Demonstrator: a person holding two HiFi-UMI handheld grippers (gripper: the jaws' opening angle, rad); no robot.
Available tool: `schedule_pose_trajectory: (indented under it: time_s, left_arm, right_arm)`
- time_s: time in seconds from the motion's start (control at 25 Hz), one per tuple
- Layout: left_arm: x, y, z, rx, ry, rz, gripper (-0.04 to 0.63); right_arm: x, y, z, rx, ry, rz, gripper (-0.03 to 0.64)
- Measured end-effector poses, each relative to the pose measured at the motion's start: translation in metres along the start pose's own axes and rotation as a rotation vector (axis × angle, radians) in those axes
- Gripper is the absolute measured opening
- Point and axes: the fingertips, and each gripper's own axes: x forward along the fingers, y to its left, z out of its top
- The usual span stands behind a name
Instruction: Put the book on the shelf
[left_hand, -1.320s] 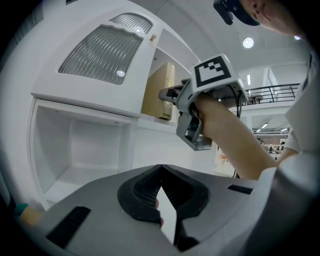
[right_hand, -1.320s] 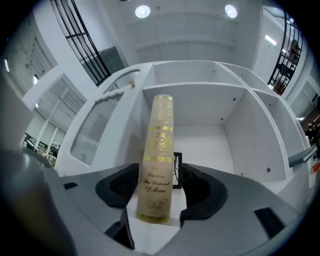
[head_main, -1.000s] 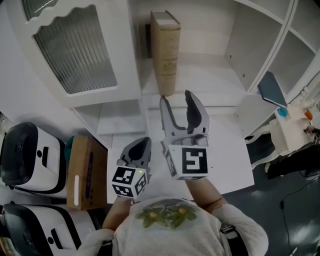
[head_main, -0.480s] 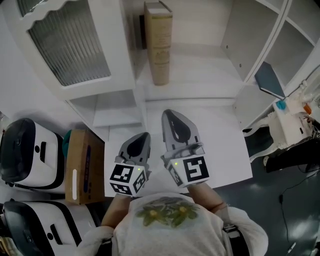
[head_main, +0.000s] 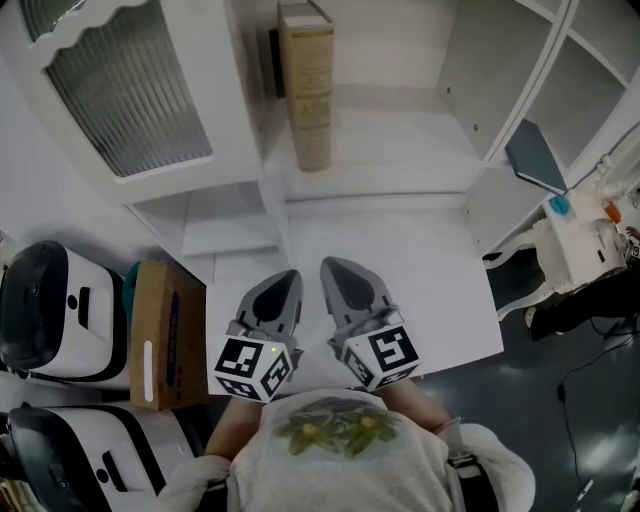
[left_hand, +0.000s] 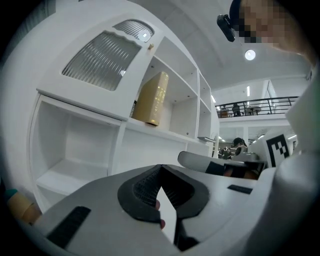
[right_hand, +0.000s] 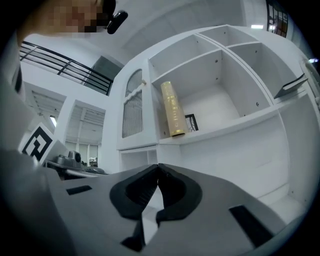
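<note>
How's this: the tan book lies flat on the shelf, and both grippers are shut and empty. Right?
Not quite. The book stands upright on the shelf, as the right gripper view shows. The left gripper and right gripper are indeed shut and empty.

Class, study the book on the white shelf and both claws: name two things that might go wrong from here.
1. The book stands upright with bare shelf along one side and no prop there; it might topple sideways.
2. The left claw and right claw are shut, empty and apart from it, so neither could steady it quickly.
</note>
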Motion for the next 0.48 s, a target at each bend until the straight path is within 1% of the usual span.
schedule_pose_trajectory:
  time_s: [0.2, 0.48]
  left_arm:
    - [0.0, -0.007, -0.006, -0.016, 0.015, -0.025, 0.027]
    - [-0.003, -0.013, -0.015, -0.025, 0.038, -0.038, 0.028]
  right_arm:
    - [-0.006, 0.001, -0.015, 0.022, 0.043, -0.003, 0.031]
    - [-0.012, 0.004, -0.023, 0.04, 0.061, 0.0, 0.031]
